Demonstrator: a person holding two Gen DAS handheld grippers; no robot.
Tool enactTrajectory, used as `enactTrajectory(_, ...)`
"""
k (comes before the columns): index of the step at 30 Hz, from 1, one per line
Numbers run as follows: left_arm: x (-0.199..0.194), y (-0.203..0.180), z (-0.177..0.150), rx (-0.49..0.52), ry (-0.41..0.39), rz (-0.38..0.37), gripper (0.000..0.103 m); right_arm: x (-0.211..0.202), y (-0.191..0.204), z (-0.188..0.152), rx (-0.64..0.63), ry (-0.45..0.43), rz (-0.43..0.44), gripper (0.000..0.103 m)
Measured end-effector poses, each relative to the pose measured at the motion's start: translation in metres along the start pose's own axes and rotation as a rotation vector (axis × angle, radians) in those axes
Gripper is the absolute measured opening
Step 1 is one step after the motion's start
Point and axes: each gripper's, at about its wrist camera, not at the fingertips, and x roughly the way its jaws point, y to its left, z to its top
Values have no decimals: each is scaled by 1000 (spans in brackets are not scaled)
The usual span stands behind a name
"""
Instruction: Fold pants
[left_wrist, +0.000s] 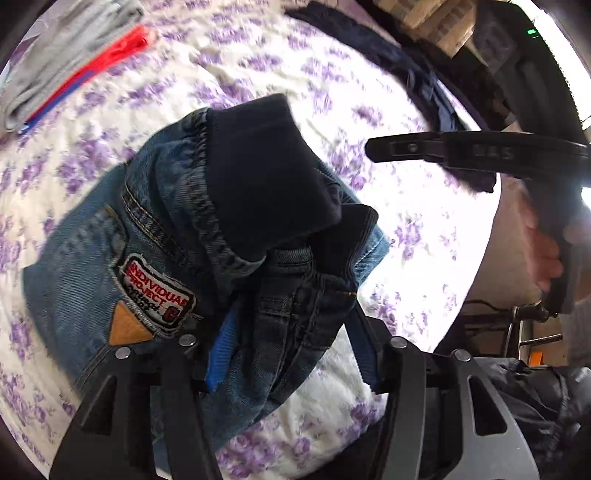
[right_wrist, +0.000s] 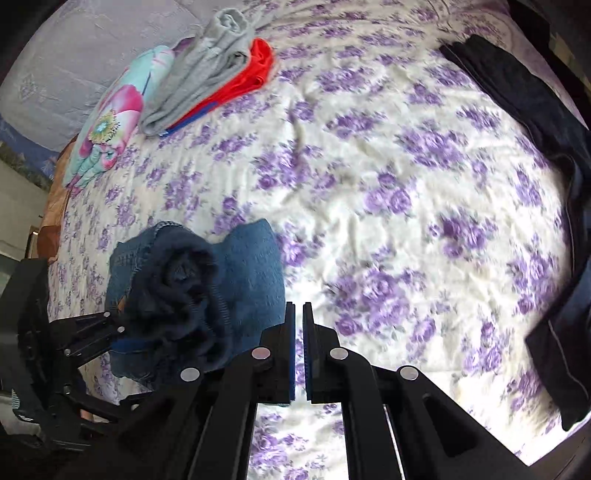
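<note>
Blue denim pants (left_wrist: 155, 236) with a dark lining and a sewn patch lie bunched and folded on the flowered bedspread (left_wrist: 258, 66). My left gripper (left_wrist: 291, 354) has its jaws apart around the pants' waist fabric, which fills the gap between the blue pads. In the right wrist view the same pants (right_wrist: 207, 291) sit at lower left, with the left gripper (right_wrist: 107, 332) reaching into them. My right gripper (right_wrist: 299, 354) is shut and empty, just right of the pants, above the bedspread (right_wrist: 388, 184). It also shows in the left wrist view (left_wrist: 373, 149), held by a hand.
A grey garment (right_wrist: 207, 74) lies on a red one (right_wrist: 240, 85) at the far left of the bed, beside a flowered pillow (right_wrist: 110, 122). Dark navy clothing (right_wrist: 546, 155) lies along the bed's right edge.
</note>
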Motion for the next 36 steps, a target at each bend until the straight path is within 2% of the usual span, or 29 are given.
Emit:
enactTrajectory(1, -1, -9, 4, 25, 0, 11, 69, -2, -1, -5, -4, -7, -10, 5)
enactTrajectory(2, -7, -16, 9, 41, -9, -29, 71, -6, -1, -8, -16, -21, -16, 5)
enactTrajectory(6, -42, -21, 9, 54, -59, -124, 72, -25, 2, -9, -23, -59, 6, 5)
enactTrajectory(8, -68, -6, 2, 20, -121, -162, 72, -33, 3, -8, -5, -56, 86, 7)
enactTrajectory(10, -91, 14, -6, -38, -178, -153, 73, -39, 11, -8, -4, -44, 169, 50)
enactTrajectory(11, -99, 28, -10, -79, -202, -143, 73, -41, 16, -8, -14, -46, 183, 76)
enactTrajectory(13, -106, 57, -16, -175, -223, -102, 74, -46, 30, -9, -55, -65, 177, 76)
enactTrajectory(15, -97, 79, -18, -270, -194, -85, 74, -44, 42, -8, -79, -52, 179, 76)
enactTrajectory(18, -72, 101, -27, -352, -157, -122, 74, -33, 56, -6, -108, -29, 209, 76)
enactTrajectory(20, -57, 104, -31, -369, -137, -137, 74, -19, 62, -1, -136, -24, 179, 76)
enactTrajectory(23, -48, 101, -33, -355, -123, -119, 74, 2, 61, 7, -142, 1, 159, 76)
enactTrajectory(29, -37, 100, -29, -342, -103, -116, 80, 31, 52, 17, -100, 94, 294, 78)
enactTrajectory(30, -36, 100, -29, -345, -99, -113, 80, 33, 52, 17, -84, 109, 337, 57)
enactTrajectory(31, -36, 100, -28, -345, -96, -107, 80, 33, 54, 15, -71, 116, 400, 42)
enactTrajectory(32, -37, 99, -27, -343, -92, -97, 80, 30, 55, 15, -59, 105, 410, 26)
enactTrajectory(33, -37, 98, -26, -342, -86, -85, 80, 25, 55, 15, -50, 92, 409, 21)
enactTrajectory(36, -48, 91, -23, -334, -96, -103, 79, 1, 46, 16, 19, 48, 467, 19)
